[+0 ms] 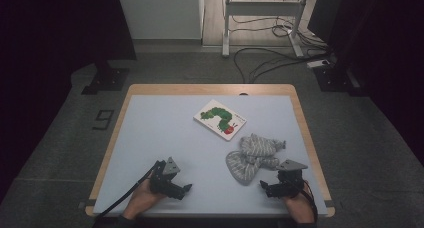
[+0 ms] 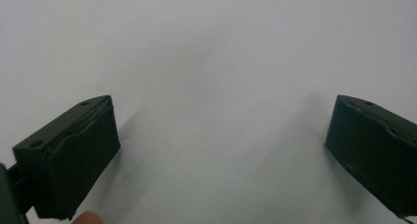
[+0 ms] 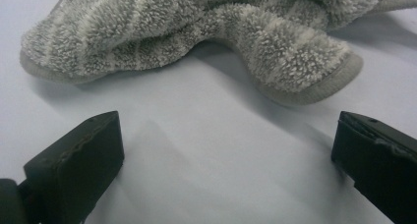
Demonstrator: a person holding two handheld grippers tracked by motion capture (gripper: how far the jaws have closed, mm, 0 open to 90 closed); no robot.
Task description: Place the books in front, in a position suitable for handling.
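Fingers apart on both grippers, nothing between them. Left gripper (image 1: 172, 185) rests low near the near edge of the desk (image 1: 150, 138), left of centre, its fingers (image 2: 74, 155) over bare desk surface. Right gripper (image 1: 280, 185) sits near the near right corner, pointed toward the striped grey fleece garment (image 1: 252, 155), which lies crumpled just beyond it, right of centre. In the right gripper view its fingers (image 3: 78, 165) stand close to the garment's banded hem (image 3: 314, 89) but not touching it.

Farther off, toward the far edge, a caterpillar picture book (image 1: 220, 119) lies flat, apart from the garment.

Judgement: step in hand is the first grasp on the garment. Best to slide the right fingers forward, low to the desk, and pinch the thick hem rather than loose pile, which would slip. Left gripper should take a second edge well apart from the first, so the cloth spreads rather than bunches. Keep clear of the book.
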